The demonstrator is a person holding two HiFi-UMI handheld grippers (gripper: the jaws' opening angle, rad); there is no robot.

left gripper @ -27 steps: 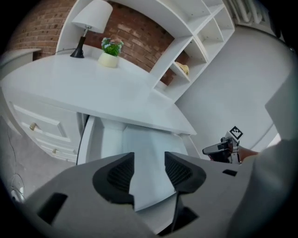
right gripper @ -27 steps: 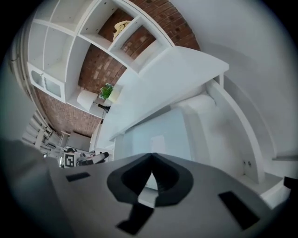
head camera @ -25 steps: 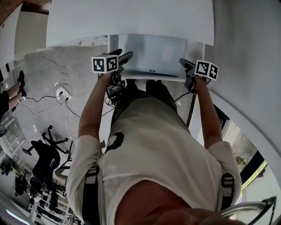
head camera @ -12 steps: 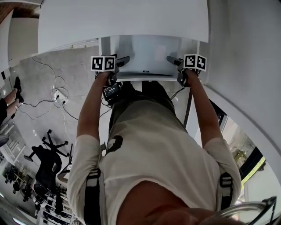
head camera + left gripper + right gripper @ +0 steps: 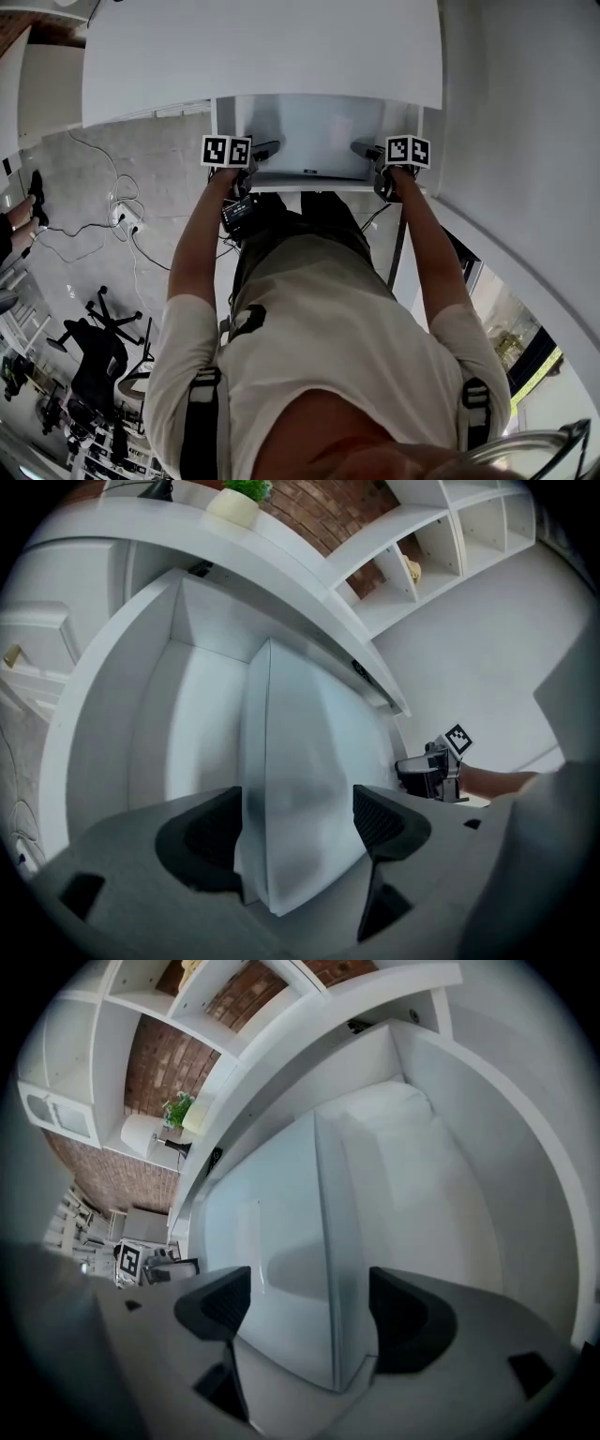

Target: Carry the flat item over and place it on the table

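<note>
Jaws just opened: left gripper (image 5: 298,822), right gripper (image 5: 309,1307) straddle flat item (image 5: 314,131) beneath tabletop (image 5: 262,56).

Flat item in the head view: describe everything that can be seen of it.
The flat item is a thin, pale grey rectangular slab with a smooth matte face, square corners and a small dark mark at its near edge. It lies level in a white recess below the tabletop. Each near corner sits between open jaws: the left hand-held gripper and right hand-held gripper have just been opening, and their pads do not press it.
</note>
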